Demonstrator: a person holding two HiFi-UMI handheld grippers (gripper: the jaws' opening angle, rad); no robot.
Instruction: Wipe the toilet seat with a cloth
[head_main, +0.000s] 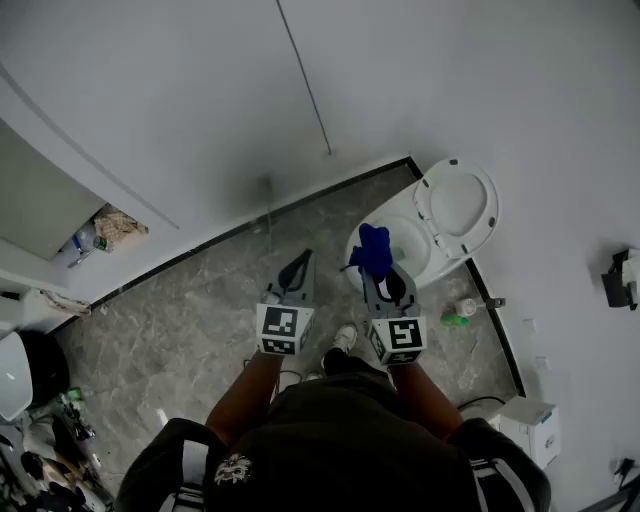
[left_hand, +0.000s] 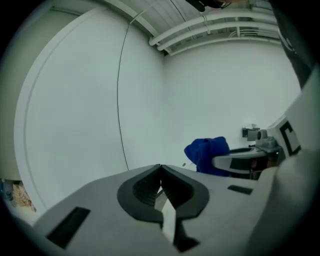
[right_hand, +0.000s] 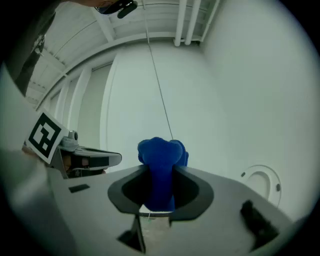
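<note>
Cloth (head_main: 375, 250), blue and bunched, is clamped in the right tongs (head_main: 381, 272) and bulges out past their tips. It hangs over the near rim of the toilet (head_main: 432, 255), whose lid (head_main: 458, 203) stands raised against the white wall (head_main: 200, 100). Beside them the left tongs (head_main: 301, 262) are closed tight with nothing between them, held above the grey marbled floor (head_main: 190, 320).
</note>
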